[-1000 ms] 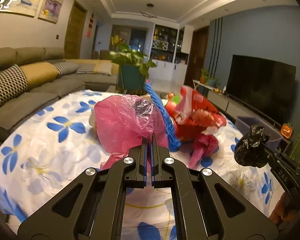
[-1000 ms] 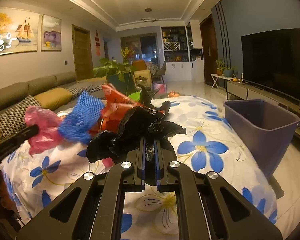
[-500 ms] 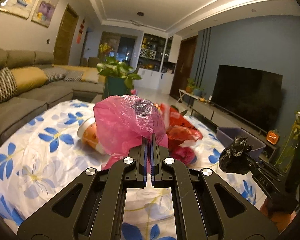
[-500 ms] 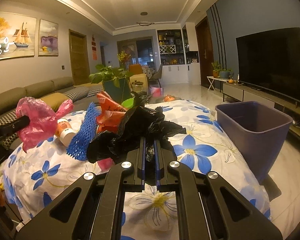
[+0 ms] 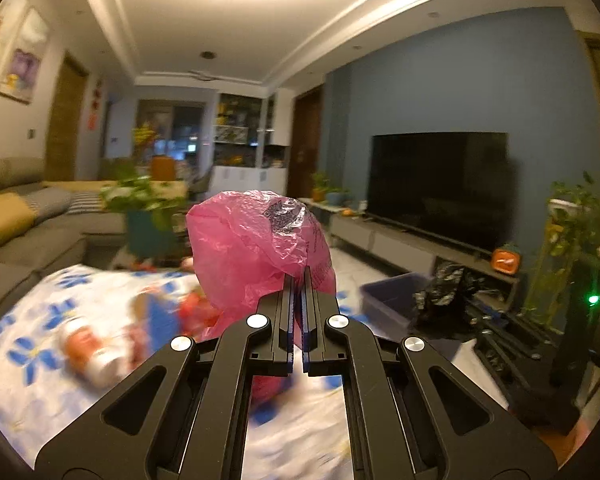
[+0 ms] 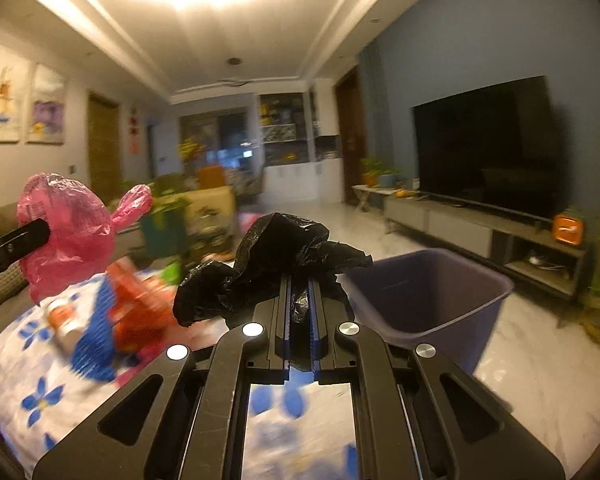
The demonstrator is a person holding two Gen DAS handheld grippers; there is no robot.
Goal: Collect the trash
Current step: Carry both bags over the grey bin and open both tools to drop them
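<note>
1. The left hand-held gripper (image 5: 298, 280) is clamped on a crumpled pink plastic bag (image 5: 256, 248), held clear above the floral-covered counter (image 5: 32, 392).
2. The right hand-held gripper (image 6: 299, 280) pinches a black plastic bag (image 6: 276, 256) beside the purple bin (image 6: 432, 300), likely for dropping in.
3. A can (image 5: 88, 350) and red wrappers (image 6: 140, 304) lie uncollected.

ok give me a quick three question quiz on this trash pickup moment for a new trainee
1. True or false: the left gripper is shut on the pink plastic bag.
2. The right gripper holds: A) a can B) the black plastic bag C) nothing
3. Fill in: the purple bin stands on the ____, beside the floral tablecloth.

Key: 1 true; 2 B; 3 floor
</note>
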